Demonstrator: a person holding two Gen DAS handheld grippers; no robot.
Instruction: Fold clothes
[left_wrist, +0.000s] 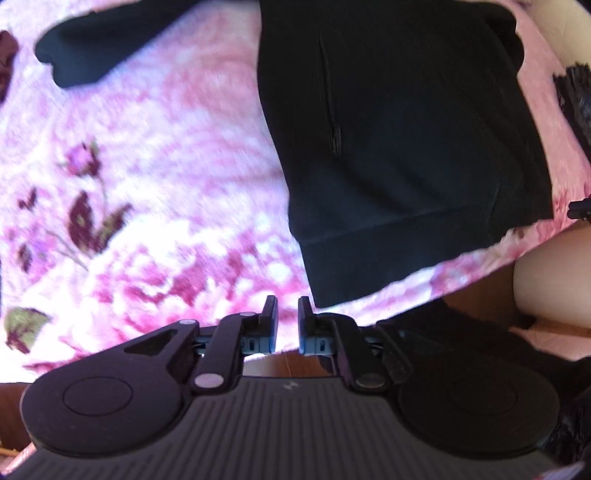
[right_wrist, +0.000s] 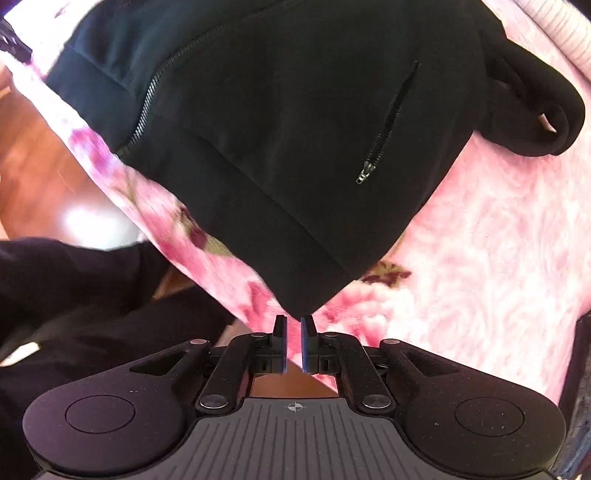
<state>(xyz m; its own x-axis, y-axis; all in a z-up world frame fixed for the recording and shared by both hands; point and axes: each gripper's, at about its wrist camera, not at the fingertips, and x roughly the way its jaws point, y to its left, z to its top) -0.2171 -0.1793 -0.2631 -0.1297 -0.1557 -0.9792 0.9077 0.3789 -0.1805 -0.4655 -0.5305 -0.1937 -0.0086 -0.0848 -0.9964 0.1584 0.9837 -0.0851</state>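
jacket (right_wrist: 280, 129): black, flat on bed (right_wrist: 498, 240), hem at near edge
right gripper (right_wrist: 293, 325): closed, empty, at hem corner
left gripper (left_wrist: 288, 314): closed, empty, beside other corner

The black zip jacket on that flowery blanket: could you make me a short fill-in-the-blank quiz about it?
1. The jacket is coloured ____.
2. It lies on a floral blanket that is mostly ____.
3. The jacket's side pocket closes with a ____.
4. The right gripper sits at the jacket's bottom ____.

Missing words: black; pink; zip; corner.
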